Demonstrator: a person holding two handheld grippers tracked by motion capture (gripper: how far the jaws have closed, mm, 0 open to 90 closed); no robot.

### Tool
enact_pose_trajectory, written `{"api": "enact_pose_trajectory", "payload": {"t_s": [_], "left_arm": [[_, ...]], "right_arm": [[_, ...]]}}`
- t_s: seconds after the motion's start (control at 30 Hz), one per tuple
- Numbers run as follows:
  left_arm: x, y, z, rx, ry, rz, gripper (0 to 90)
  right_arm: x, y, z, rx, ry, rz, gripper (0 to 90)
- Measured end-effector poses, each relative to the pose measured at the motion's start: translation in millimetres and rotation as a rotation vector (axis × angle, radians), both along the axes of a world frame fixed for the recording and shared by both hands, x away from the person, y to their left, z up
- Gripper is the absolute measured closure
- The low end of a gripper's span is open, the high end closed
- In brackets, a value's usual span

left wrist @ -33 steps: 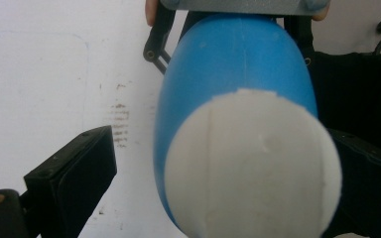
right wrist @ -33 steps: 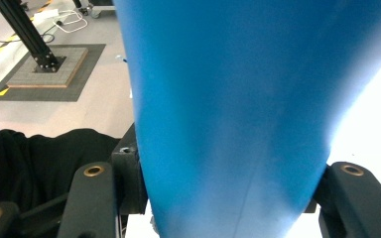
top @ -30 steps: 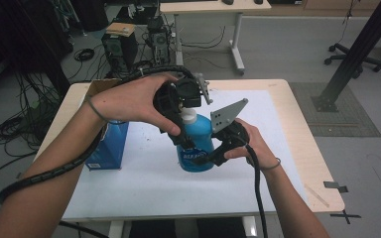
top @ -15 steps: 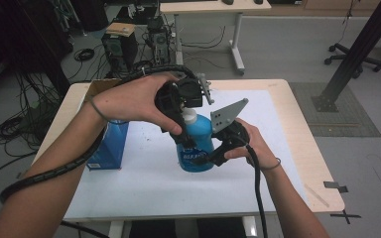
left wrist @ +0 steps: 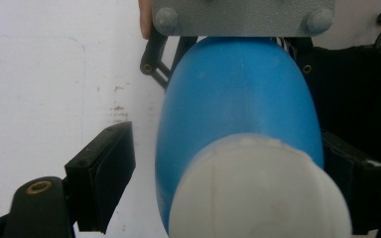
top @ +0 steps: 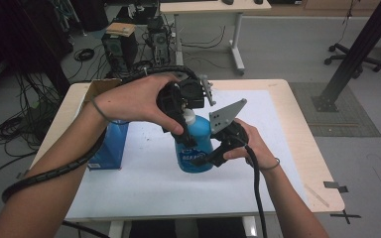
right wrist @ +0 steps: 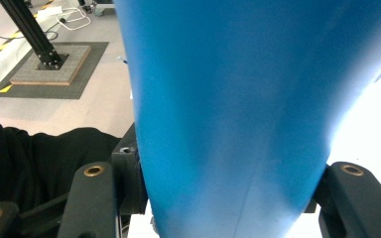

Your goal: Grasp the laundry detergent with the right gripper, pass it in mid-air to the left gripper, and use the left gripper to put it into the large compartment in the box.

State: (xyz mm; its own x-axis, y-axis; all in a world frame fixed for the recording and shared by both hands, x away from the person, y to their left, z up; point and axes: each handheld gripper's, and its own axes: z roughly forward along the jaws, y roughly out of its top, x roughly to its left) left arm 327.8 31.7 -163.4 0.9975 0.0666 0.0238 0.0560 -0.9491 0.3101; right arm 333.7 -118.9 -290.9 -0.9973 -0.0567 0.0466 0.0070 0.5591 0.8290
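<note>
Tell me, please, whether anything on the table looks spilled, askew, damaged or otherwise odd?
Nothing serious stands out. The blue bottle stands upright with its white cap on, and the blue box beside it is upright too. The only blemish is some faint brownish specks on the white table mat; no liquid is spilled.

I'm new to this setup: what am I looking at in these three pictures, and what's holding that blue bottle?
A person works at a table with a hand-held two-jaw tool in each hand. The high view looks down from above; the other two views ride on the tools.

The right gripper clamps the blue bottle by its body. The left gripper sits over the white cap; its jaws have just been closing around it, but a gap shows beside the left jaw. A blue box stands at the left.
</note>
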Motion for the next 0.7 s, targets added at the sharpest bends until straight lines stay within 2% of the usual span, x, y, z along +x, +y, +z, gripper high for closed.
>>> {"api": "enact_pose_trajectory", "payload": {"t_s": [0.27, 0.33, 0.47, 0.5, 0.7], "left_arm": [[-0.9, -0.2, 0.8, -0.005, 0.003, -0.01, 27.9], [-1.5, -0.2, 0.3, -0.003, 0.005, -0.014, 31.6], [-2.2, 0.5, 1.5, -0.004, 0.008, -0.015, 32.6], [-2.2, 0.5, 1.5, -0.004, 0.008, -0.015, 35.4], [-2.7, 1.2, 1.8, -0.009, 0.008, -0.01, 37.1]], "right_arm": [[-0.3, 0.1, 1.2, -0.001, -0.001, -0.002, 42.0], [-0.2, 0.2, 1.1, 0.001, -0.003, -0.001, 42.0], [-0.3, 0.8, 1.8, -0.001, -0.003, -0.002, 42.0], [-0.3, 0.8, 1.8, -0.001, -0.003, -0.002, 42.0], [0.3, 1.0, 1.9, 0.005, -0.001, -0.001, 42.0]]}}
